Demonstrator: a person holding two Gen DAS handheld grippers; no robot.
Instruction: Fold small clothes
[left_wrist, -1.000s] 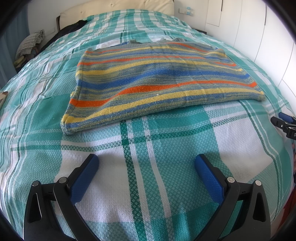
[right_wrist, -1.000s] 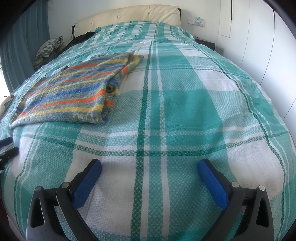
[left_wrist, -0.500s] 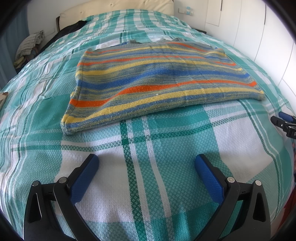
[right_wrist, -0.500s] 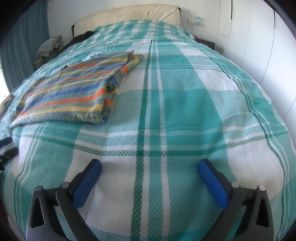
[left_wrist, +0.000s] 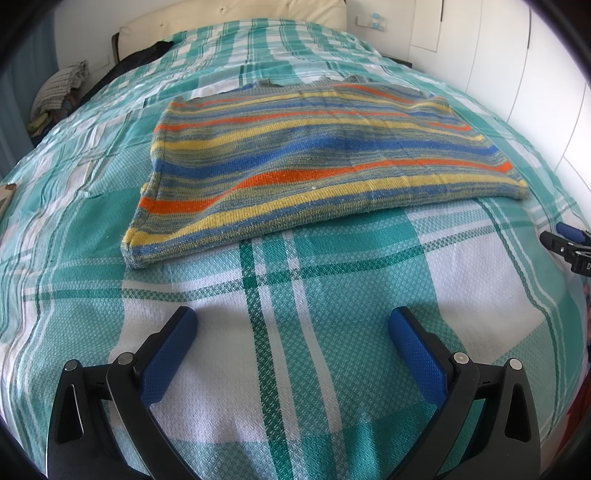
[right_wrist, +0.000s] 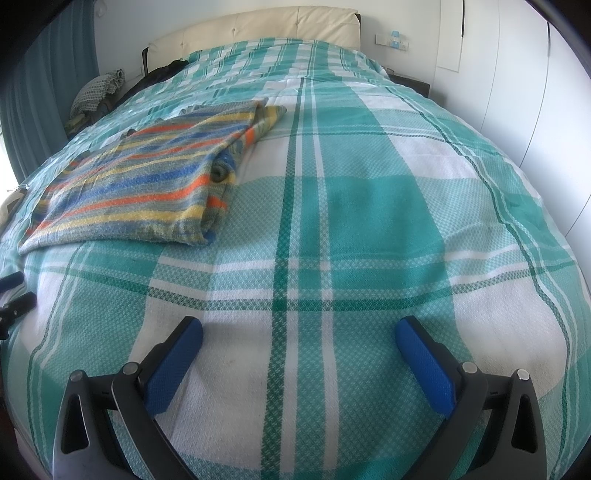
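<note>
A striped knit garment (left_wrist: 314, 166) in blue, yellow, orange and grey lies folded flat on the bed; it also shows in the right wrist view (right_wrist: 147, 184) at the left, with stacked layers along its right edge. My left gripper (left_wrist: 291, 325) is open and empty, low over the bedspread, short of the garment's near edge. My right gripper (right_wrist: 299, 332) is open and empty over bare bedspread, to the right of the garment. The right gripper's tip shows at the left view's right edge (left_wrist: 565, 247); the left gripper's tip shows at the right view's left edge (right_wrist: 14, 295).
The bed is covered with a teal and white plaid bedspread (right_wrist: 369, 221). A cream headboard (right_wrist: 258, 26) stands at the far end. Dark clothes and a checked bundle (right_wrist: 96, 92) lie at the far left. White wardrobe doors (right_wrist: 517, 92) line the right side.
</note>
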